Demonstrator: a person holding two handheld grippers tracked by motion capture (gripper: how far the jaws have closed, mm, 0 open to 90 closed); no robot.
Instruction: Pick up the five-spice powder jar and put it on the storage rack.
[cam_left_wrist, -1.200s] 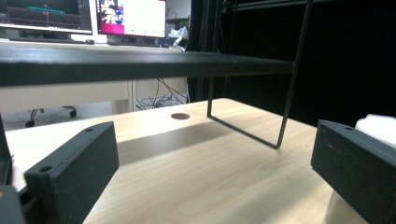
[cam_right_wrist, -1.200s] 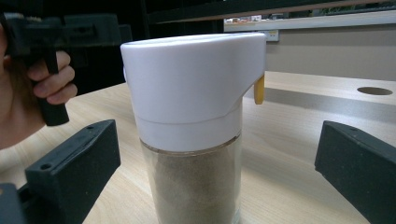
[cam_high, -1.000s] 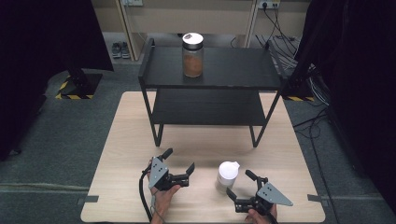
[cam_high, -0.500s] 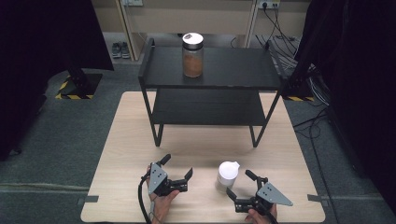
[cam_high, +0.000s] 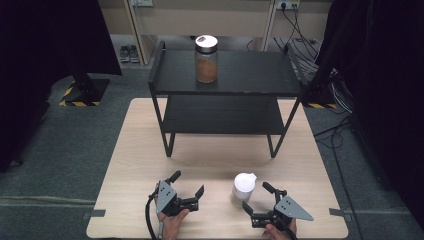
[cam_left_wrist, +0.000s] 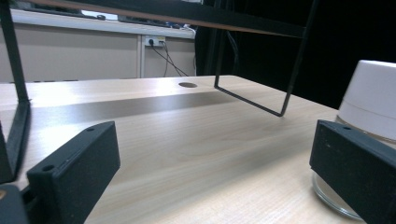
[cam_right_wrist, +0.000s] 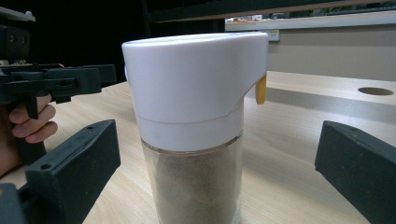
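A glass jar with a white pouring lid (cam_high: 243, 186) and brown powder inside stands on the wooden table (cam_high: 215, 155) near its front edge. My right gripper (cam_high: 255, 196) is open just behind the jar, and its jaws do not touch it. In the right gripper view the jar (cam_right_wrist: 196, 130) stands close ahead, between the two black jaws of that gripper (cam_right_wrist: 217, 154). My left gripper (cam_high: 188, 184) is open to the jar's left with nothing in it. In the left gripper view (cam_left_wrist: 212, 144) the jar (cam_left_wrist: 373, 98) rises behind the right jaw.
A black two-level metal rack (cam_high: 225, 75) stands across the far half of the table. On its top level is a second jar (cam_high: 206, 59) with brown contents and a white lid. A round hole (cam_left_wrist: 187, 85) is cut in the tabletop beyond the rack's leg.
My left gripper has drawn back slightly toward the table's front edge. The right gripper and the jar have stayed where they were.
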